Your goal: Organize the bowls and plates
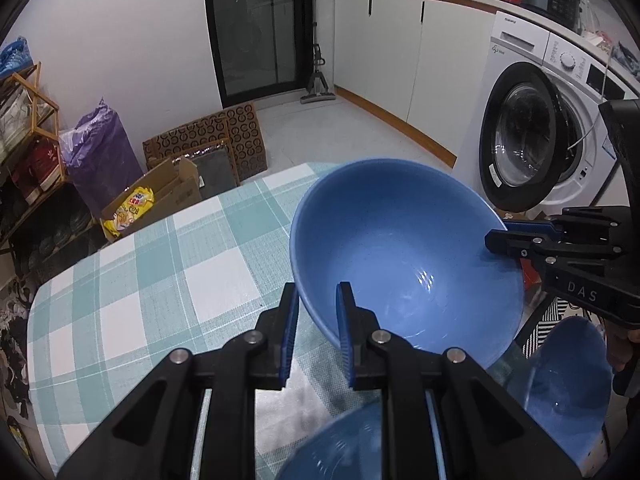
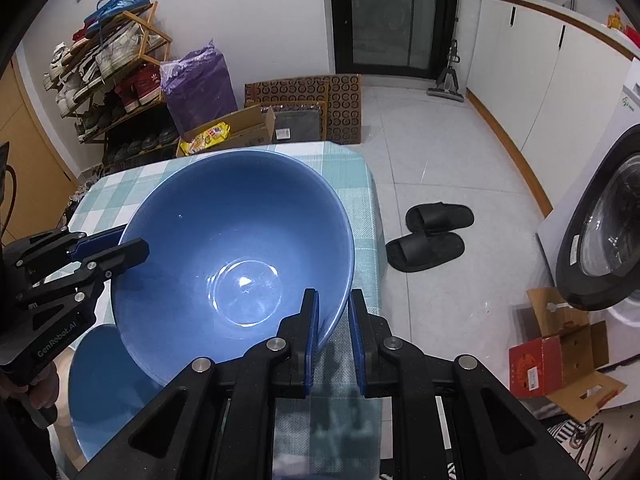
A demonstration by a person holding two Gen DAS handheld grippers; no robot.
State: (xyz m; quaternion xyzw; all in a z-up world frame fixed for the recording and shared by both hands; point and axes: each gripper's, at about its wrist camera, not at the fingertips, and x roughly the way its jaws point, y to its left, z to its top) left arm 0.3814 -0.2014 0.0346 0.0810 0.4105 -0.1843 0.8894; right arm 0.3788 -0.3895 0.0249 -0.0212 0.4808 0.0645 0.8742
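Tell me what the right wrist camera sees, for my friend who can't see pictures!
Two grippers hold a big blue bowl by its rim: the right gripper near the camera, the left gripper on the far side. Below are a checked tablecloth and another blue dish.

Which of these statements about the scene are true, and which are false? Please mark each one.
1. Both claws grip the rim of one large blue ceramic bowl. True: the left claw and the right claw each pinch it, on opposite sides.
2. The table has a plain red cloth. False: the cloth is teal and white checked.
3. A second blue dish lies below the held bowl. True.
4. The large bowl is full of rice. False: it is empty, with only light reflections inside.
5. A pair of black slippers lies on the floor. True.
6. The washing machine door is wide open. False: it looks closed.
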